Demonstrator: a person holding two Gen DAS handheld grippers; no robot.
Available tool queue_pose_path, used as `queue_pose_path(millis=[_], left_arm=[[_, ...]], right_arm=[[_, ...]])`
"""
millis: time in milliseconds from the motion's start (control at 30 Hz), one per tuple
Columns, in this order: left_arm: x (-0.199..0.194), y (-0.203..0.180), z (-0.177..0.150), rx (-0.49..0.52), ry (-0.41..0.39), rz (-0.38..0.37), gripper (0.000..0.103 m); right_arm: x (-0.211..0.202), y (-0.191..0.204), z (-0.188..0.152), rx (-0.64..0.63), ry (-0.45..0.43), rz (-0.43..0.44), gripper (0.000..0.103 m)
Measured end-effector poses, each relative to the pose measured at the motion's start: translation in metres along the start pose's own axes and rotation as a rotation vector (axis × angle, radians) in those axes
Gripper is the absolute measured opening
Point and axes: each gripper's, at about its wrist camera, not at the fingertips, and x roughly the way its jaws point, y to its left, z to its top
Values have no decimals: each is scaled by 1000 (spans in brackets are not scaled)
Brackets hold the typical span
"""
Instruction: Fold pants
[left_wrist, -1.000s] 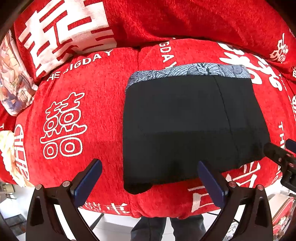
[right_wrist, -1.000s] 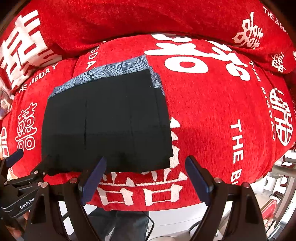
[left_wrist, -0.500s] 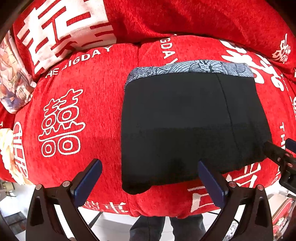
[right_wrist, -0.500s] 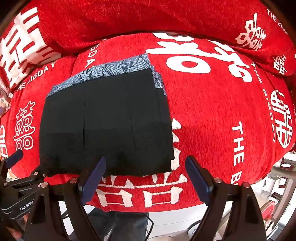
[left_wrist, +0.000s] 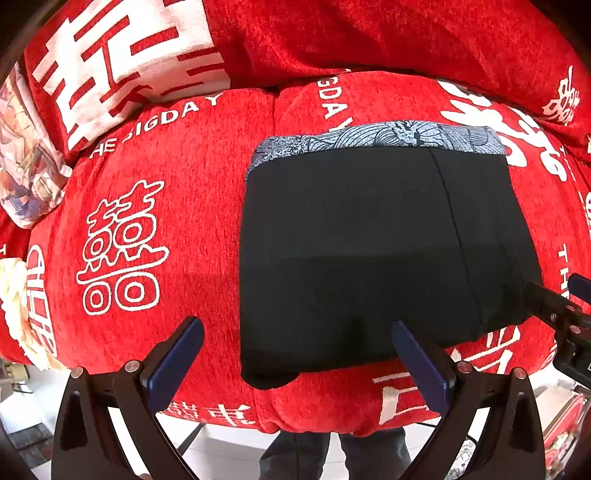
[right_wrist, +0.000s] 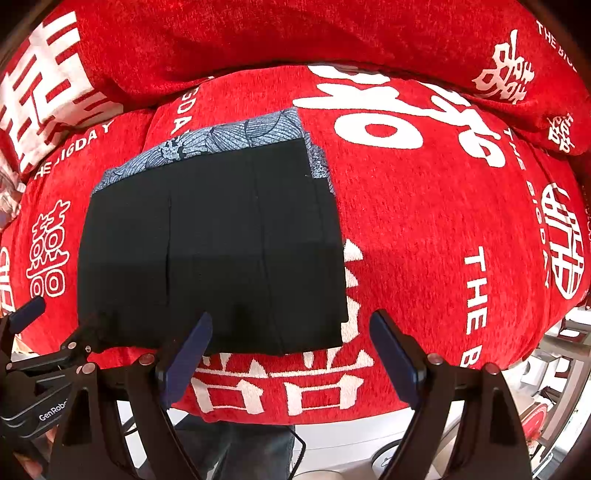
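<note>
Black pants (left_wrist: 373, 254) lie flat on the red cover (left_wrist: 147, 221), already doubled into a neat block, patterned waistband (left_wrist: 376, 138) at the far edge and hems nearest us. Left gripper (left_wrist: 295, 354) hovers at the near-left corner, jaws spread wide, nothing between them. Right gripper (right_wrist: 290, 343) sits over the near-right corner, jaws equally wide, empty too. Looks like the setup for another fold: both tools lined up along the near edge, no cloth pinched yet. Next move, I'd say, calls for each to dip, close on a near corner through all layers, then carry that edge up to the waistband without dragging the stack askew.
</note>
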Motion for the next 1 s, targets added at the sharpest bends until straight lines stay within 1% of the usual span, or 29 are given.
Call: queue_pose_path(millis=[1000], left_arm=[[1, 1, 0, -17, -2, -1, 103]], right_arm=[[5, -1, 1, -18, 9, 4, 89]])
